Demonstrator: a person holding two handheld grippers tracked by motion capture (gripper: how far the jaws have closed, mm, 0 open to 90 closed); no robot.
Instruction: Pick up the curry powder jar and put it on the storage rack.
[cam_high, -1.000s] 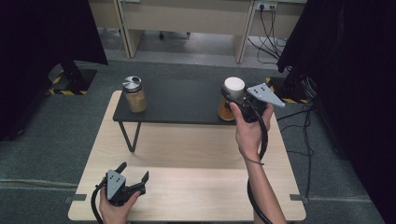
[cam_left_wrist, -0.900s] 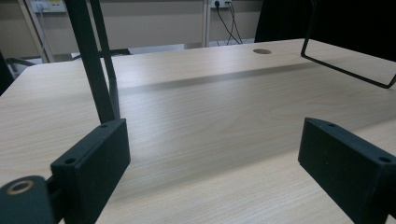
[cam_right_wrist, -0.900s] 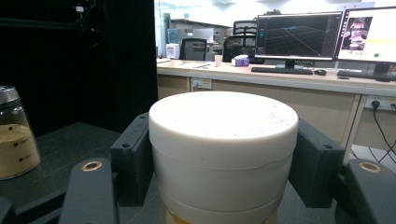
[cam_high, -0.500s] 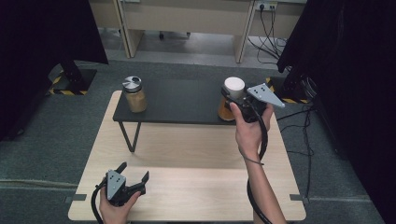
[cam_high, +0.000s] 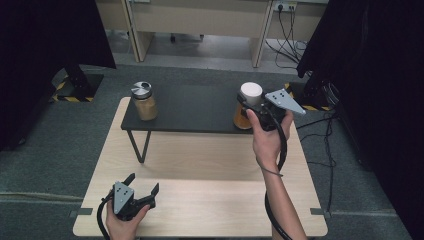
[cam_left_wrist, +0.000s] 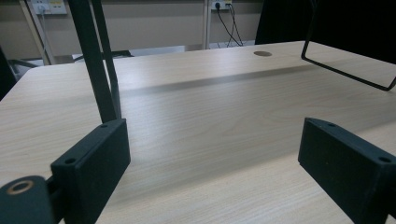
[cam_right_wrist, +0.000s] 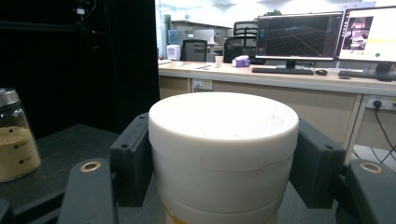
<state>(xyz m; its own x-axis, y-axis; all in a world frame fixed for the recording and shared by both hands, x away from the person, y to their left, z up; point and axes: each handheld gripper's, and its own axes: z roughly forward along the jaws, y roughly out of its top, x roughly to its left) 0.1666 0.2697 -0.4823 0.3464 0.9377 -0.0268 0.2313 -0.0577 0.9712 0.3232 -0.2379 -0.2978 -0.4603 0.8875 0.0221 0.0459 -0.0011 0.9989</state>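
Observation:
A jar with a white lid (cam_high: 250, 92) and orange contents stands at the right end of a low black shelf (cam_high: 195, 107). My right gripper (cam_high: 249, 103) reaches it from the near side. In the right gripper view its jaws flank the white lid (cam_right_wrist: 223, 140). They have just been opening, and the lid sits between them, no longer squeezed. My left gripper (cam_high: 143, 182) rests low on the wooden table (cam_high: 210, 195) at the front left, open, with only bare wood between its jaws (cam_left_wrist: 210, 168).
A second jar (cam_high: 143, 101) with a metal lid and tan powder stands at the shelf's left end and appears at the left (cam_right_wrist: 14, 137) of the right gripper view. The shelf's thin black legs (cam_left_wrist: 100, 60) rise ahead of the left gripper. Cables trail off the table's right side.

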